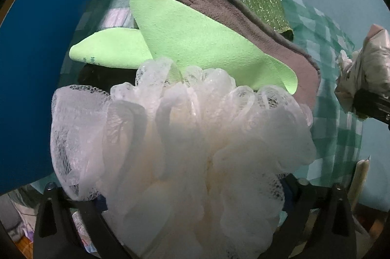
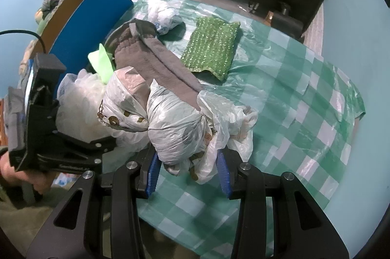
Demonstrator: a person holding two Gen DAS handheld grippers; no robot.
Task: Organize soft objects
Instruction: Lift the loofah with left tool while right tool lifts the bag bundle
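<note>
White mesh and crinkled plastic in both grippers, over the green checked tablecloth (image 2: 304,98).

My left gripper (image 1: 195,222) looks clenched on the white mesh bath pouf (image 1: 180,144), though its fingertips are buried and I judge this from the bulge alone; the pouf hangs just before the light green cloth (image 1: 195,39) and grey towel (image 1: 243,22). My right gripper (image 2: 187,171) grasps the bundled plastic bag (image 2: 178,127) between blue pads (image 2: 152,173), near the table's front edge. I would carry each load clear of the pile before letting go, lest the loose film snag the towel beside the blue box (image 2: 85,32).
</note>
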